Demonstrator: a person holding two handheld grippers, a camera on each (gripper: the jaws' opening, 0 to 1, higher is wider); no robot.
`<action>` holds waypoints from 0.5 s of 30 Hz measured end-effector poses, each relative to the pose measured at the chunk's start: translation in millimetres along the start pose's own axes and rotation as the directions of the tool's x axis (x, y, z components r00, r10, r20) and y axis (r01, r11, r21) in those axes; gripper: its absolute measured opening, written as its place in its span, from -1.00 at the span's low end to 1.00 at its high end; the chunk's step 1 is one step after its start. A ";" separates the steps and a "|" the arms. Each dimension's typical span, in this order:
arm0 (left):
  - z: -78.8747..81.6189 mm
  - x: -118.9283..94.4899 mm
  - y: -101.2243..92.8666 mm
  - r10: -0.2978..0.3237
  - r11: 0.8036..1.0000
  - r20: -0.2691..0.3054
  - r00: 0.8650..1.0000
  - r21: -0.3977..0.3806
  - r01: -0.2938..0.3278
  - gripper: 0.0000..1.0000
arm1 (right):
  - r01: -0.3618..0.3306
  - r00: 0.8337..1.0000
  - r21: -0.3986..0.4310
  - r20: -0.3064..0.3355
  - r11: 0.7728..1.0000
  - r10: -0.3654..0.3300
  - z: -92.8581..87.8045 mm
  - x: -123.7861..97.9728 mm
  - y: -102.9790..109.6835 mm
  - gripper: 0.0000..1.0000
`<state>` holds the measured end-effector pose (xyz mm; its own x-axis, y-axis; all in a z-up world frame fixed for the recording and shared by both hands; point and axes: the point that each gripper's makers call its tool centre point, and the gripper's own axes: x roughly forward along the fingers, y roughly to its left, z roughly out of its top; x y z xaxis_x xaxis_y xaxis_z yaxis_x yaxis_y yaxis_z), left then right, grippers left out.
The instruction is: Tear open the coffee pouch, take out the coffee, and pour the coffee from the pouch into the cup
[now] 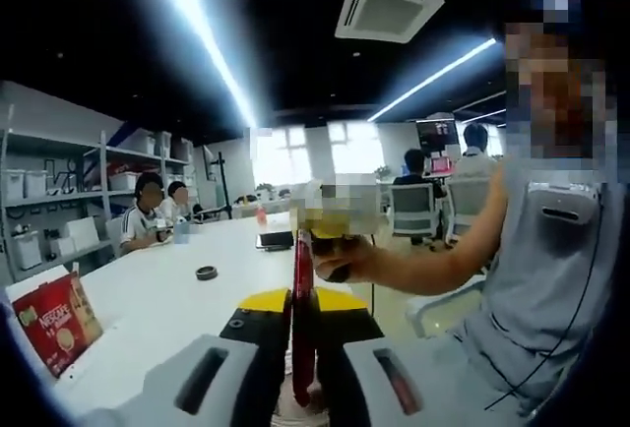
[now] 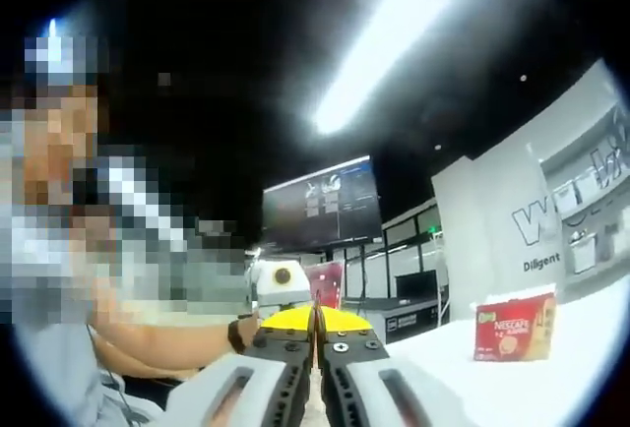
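**Both tongs pinch one red coffee pouch**

While the big white table point(image 1: 177, 289) stretches out below, a person in a grey shirt point(image 1: 551, 279) stands at its edge, arm reaching across. On the table's near corner stands a red coffee box point(image 1: 54, 321), and a small dark ring point(image 1: 206, 273) lies further in, toward the middle. A phone point(image 1: 275, 240) lies near the table's far edge.

The left gripper point(image 1: 303, 348) has its jaws pressed close together on the red coffee pouch point(image 1: 303, 299), which stands up thin and edge-on between them. In the right gripper view, the right gripper point(image 2: 316, 348) is also squeezed narrow on the pouch's thin edge. There the red box point(image 2: 514, 328) stands on the table's far side.
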<state>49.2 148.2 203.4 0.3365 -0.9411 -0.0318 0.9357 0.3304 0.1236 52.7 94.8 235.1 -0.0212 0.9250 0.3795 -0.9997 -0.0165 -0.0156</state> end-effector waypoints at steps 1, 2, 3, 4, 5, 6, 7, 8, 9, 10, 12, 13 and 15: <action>-1.3 -1.1 -1.4 -0.012 1.000 -0.003 1.000 -0.021 0.012 -0.77 | 0.002 1.000 0.000 0.007 1.000 -0.002 0.9 -1.8 -0.7 -0.96; -2.5 -2.0 -2.1 -0.020 1.000 -0.008 1.000 -0.014 0.020 -0.88 | 0.005 1.000 0.000 0.010 1.000 -0.005 1.5 -2.8 -1.7 -0.97; -3.2 -2.3 -3.6 -0.019 1.000 -0.005 1.000 0.004 0.019 -0.89 | 0.011 1.000 -0.005 0.005 1.000 -0.011 0.3 -3.5 -2.9 -0.97; -4.4 -1.2 -4.4 -0.027 1.000 -0.012 1.000 0.004 0.027 -0.89 | 0.011 1.000 -0.007 0.001 1.000 -0.011 -1.2 -3.7 -3.0 -0.97; -6.8 0.2 -5.3 -0.029 1.000 -0.021 0.999 0.003 0.030 -0.89 | 0.012 1.000 -0.008 0.000 1.000 -0.012 -2.7 -4.9 -3.1 -0.97; -7.2 0.3 -4.3 -0.024 1.000 -0.020 1.000 0.005 0.024 -0.86 | 0.015 1.000 -0.007 0.002 1.000 -0.015 -3.4 -6.3 -3.9 -0.97; -6.5 0.9 -3.1 -0.019 1.000 -0.011 1.000 -0.002 0.019 -0.80 | 0.018 1.000 -0.005 0.008 1.000 -0.018 -3.2 -7.6 -4.5 -0.97; -4.9 1.4 -1.2 -0.008 1.000 0.006 1.000 -0.020 0.008 -0.73 | 0.020 1.000 0.000 0.015 1.000 -0.020 -2.4 -8.4 -5.1 -0.97; -6.1 1.1 -2.7 -0.019 0.999 0.003 1.000 -0.042 0.019 -0.73 | 0.025 1.000 0.001 0.018 1.000 -0.025 -1.9 -8.7 -6.1 -0.97; -6.4 0.8 -3.8 -0.026 0.999 -0.001 1.000 -0.039 0.026 -0.84 | 0.027 0.999 0.000 0.020 1.000 -0.027 -1.7 -9.2 -6.7 -0.97; -7.3 0.5 -5.3 -0.028 0.999 0.000 1.000 -0.025 0.028 -0.90 | 0.025 1.000 -0.002 0.020 1.000 -0.025 -2.2 -9.1 -6.0 -0.97; -8.7 1.0 -5.3 -0.029 0.999 -0.008 1.000 -0.024 0.028 -0.90 | 0.025 1.000 -0.006 0.017 1.000 -0.025 -3.3 -8.6 -6.0 -0.97; -9.0 0.8 -5.0 -0.026 0.999 -0.005 1.000 -0.024 0.026 -0.86 | 0.025 1.000 -0.006 0.018 1.000 -0.025 -3.7 -8.2 -7.0 -0.97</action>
<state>45.7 146.4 193.9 0.3125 -0.9491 -0.0397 0.9464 0.3075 0.0986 59.9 88.7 228.7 0.0040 0.9180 0.3966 -0.9999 0.0094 -0.0118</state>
